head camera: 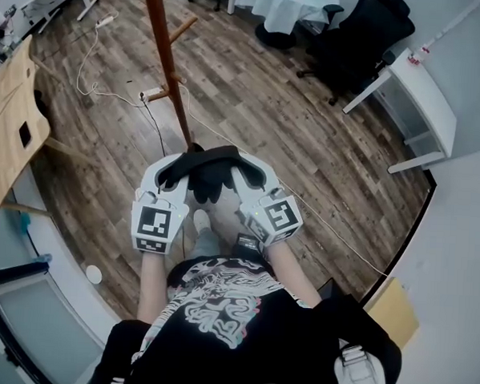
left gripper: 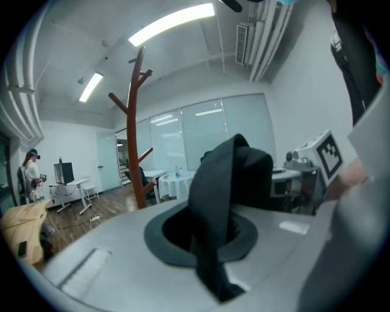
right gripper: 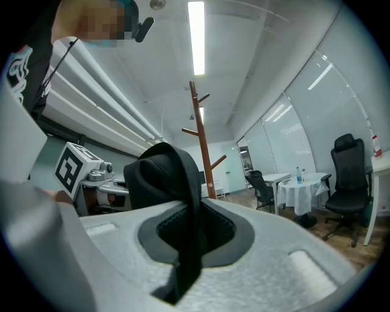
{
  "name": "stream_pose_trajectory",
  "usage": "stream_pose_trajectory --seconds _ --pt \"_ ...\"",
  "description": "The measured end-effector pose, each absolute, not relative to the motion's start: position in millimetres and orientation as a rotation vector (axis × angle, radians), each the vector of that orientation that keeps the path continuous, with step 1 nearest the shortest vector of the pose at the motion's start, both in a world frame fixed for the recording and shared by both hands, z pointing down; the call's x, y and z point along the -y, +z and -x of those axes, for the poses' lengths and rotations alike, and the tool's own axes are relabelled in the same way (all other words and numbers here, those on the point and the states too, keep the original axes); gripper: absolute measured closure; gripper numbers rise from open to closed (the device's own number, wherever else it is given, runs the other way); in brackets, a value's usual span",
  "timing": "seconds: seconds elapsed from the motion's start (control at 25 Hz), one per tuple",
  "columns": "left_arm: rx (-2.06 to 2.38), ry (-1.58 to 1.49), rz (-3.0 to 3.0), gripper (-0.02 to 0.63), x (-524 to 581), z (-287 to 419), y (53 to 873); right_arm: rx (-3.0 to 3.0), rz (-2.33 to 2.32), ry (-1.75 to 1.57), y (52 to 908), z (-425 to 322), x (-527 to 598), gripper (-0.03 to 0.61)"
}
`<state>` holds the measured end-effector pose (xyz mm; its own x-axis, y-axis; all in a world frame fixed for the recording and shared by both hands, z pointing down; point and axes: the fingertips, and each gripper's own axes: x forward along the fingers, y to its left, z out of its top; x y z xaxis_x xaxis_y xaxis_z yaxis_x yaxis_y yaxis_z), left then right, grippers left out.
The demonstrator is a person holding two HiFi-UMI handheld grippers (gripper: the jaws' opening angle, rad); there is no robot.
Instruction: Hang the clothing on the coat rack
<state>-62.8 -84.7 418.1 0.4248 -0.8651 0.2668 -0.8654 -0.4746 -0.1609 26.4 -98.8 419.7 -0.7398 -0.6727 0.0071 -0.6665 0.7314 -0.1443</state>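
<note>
Head view: grips black clothing (head camera: 209, 171) with left gripper (head camera: 175, 176) and right gripper (head camera: 242, 178) side by side, over the floor (head camera: 307, 142), just before the rack (head camera: 168, 59) pole.

Left gripper view: pinches a fold of clothing (left gripper: 228, 183) in nearly closed jaws, bunched just ahead, rack (left gripper: 135, 128) beyond at left.

Right gripper view: likewise clamps a fold, clothing (right gripper: 167, 177) humped over the jaws, rack (right gripper: 201, 140) behind.

no legible words, labels, brands or numbers, on any surface in view
</note>
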Motion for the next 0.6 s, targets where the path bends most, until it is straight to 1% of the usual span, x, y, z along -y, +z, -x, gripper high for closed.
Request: stream_pose_trajectory --seconds 0.6 --pt "1.487 0.486 -2.756 0.607 161.1 118.6 420.4 -2.827 1.185 -0.190 416.4 37.1 186.0 0.555"
